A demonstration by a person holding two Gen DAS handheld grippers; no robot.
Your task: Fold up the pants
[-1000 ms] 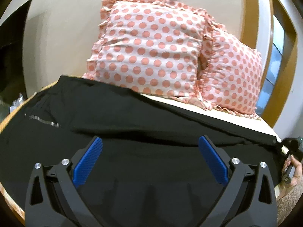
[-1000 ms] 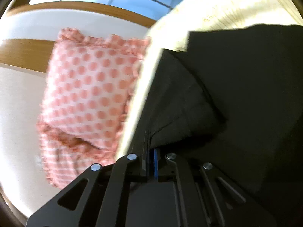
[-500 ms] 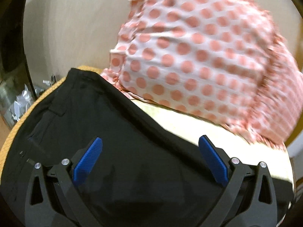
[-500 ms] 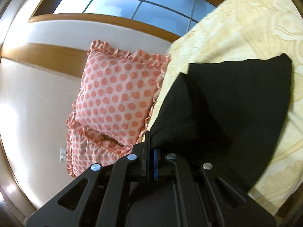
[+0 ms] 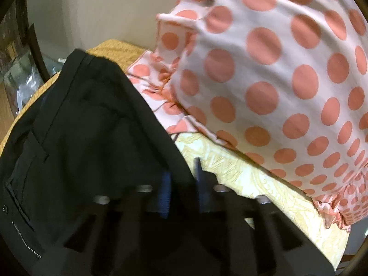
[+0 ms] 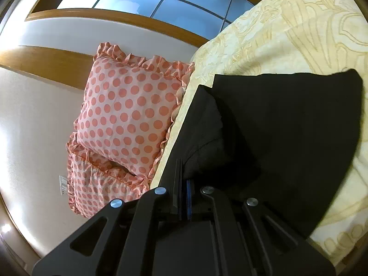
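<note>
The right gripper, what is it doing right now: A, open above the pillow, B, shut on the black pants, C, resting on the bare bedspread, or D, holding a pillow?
B: the right gripper is closed with a fold of the black pants pinched between its fingers.

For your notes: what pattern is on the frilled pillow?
Salmon-pink dots on pale pink frilled pillow; right wrist view.

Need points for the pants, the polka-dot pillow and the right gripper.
pants [image 6: 287, 133], right wrist view, on the flat folded black panel.
polka-dot pillow [image 6: 131, 117], right wrist view, middle of the upper pillow's face.
right gripper [image 6: 184, 177], right wrist view, between the fingertips, shut on the pants' edge.
</note>
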